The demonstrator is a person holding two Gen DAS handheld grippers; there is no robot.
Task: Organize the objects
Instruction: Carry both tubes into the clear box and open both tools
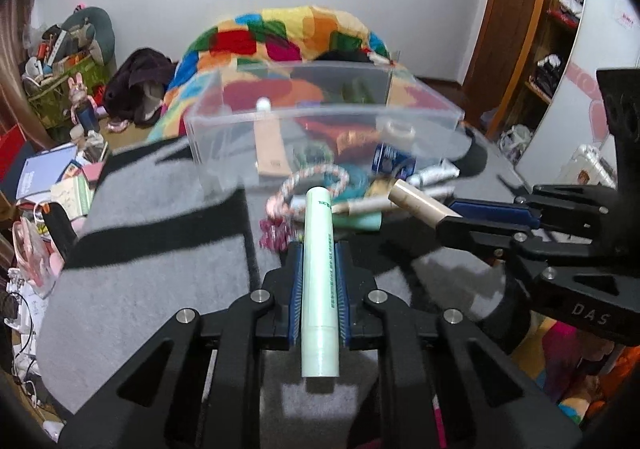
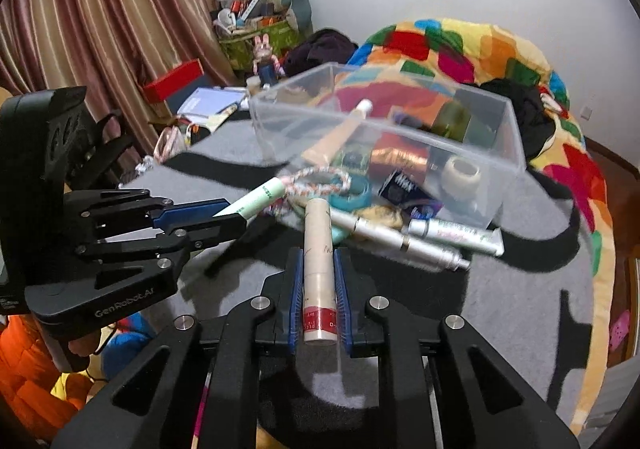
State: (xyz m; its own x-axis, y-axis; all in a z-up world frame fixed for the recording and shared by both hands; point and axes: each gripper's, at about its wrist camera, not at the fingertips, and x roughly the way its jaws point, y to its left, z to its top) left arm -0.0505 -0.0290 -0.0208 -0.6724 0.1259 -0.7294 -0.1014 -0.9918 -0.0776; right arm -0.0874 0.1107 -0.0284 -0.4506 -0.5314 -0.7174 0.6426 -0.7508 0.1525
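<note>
Left gripper squeezes pale green tube, tube lifted off grey blanket. Right gripper squeezes beige tube with red band. Clear plastic box just behind, silver tubes beside it.

Both wrist cameras are looking steeply down along their fingers, close over the grey blanket, facing the clear plastic box, which both are sharing.
</note>
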